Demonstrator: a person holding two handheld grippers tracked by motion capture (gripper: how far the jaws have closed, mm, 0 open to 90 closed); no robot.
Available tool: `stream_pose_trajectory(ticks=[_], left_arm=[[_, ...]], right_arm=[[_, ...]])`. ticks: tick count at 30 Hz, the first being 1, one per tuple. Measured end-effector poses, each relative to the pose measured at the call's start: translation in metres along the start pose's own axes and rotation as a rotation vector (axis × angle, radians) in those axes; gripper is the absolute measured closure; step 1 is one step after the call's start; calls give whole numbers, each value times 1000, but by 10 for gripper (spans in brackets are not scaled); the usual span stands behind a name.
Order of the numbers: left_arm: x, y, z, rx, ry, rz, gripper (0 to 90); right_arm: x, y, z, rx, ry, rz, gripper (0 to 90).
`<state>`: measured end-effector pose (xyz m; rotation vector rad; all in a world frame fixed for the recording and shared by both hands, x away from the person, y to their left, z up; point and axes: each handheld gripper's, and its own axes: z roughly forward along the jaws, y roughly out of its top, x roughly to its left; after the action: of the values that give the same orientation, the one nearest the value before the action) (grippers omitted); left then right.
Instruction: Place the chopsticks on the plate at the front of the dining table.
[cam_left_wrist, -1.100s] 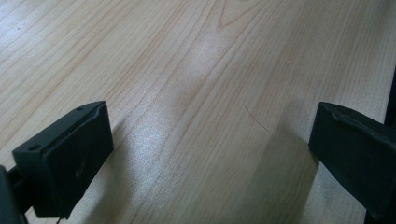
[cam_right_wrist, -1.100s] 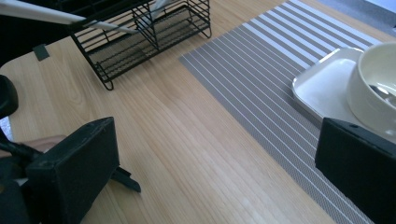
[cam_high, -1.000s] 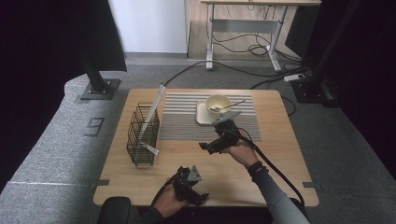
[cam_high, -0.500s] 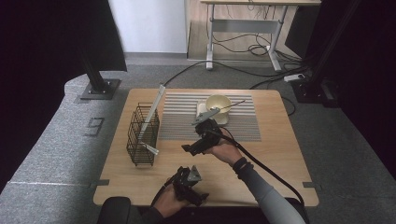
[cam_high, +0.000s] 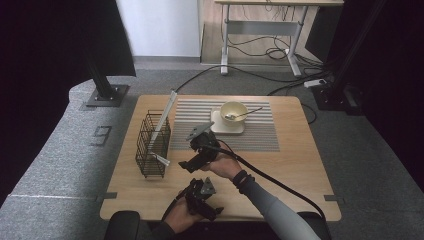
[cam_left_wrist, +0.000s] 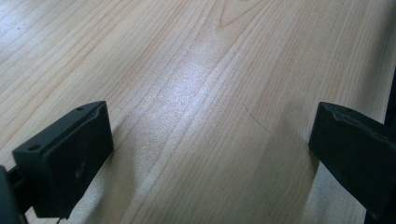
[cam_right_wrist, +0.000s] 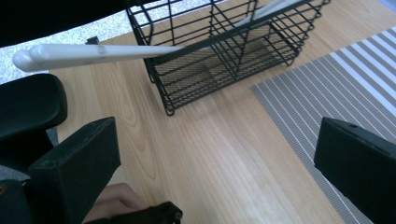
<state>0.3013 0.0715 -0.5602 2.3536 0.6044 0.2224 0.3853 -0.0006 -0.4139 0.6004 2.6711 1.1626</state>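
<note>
At centre frame in the high view, the right gripper (cam_high: 186, 164) hangs over the bare wood of the table (cam_high: 295, 165), just right of the wire basket (cam_high: 152, 145), which stands at the left of the tabletop. Its jaws are spread wide and hold nothing; in the right gripper view they rise at the lower left and lower right corners with open wood grain between them. The basket fills the top of that view, apart from the jaws, with a white utensil handle (cam_right_wrist: 93, 52) poking out of it toward the upper left. In the high view a second long pale utensil (cam_high: 166, 116) leans out of the basket's top toward the upper middle of the frame.

The left gripper (cam_high: 202, 196) sits low at the bottom centre of the high view, near the table's front edge, held in the person's hand. Its jaws too stand wide apart and empty, with only bare wood between them in the left gripper view.

Above and to the right of the right gripper, a striped grey mat (cam_high: 260, 135) covers the upper middle of the table. On it rests a pale square plate (cam_high: 219, 128) bearing a cream bowl (cam_high: 234, 111), a spoon (cam_high: 247, 113) lying in the bowl with its handle pointing right.
</note>
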Motion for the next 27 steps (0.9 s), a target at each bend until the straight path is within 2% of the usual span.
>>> stream_pose_trajectory(ticks=[4,11,21,26,27], left_arm=[[0,0,0,0,0,0,0],[0,0,0,0,0,0,0],[0,0,0,-3,-1,0,0],[1,0,-1,8,-2,10,0],[0,0,0,3,-1,1,0]], right_arm=[[6,4,6,-3,7,-7,22],[13,9,16,-26,24,9,61],[21,14,20,-37,29,-1,148],[30,18,22,-26,23,-36,267],[31,19,22,-29,22,-48,303]])
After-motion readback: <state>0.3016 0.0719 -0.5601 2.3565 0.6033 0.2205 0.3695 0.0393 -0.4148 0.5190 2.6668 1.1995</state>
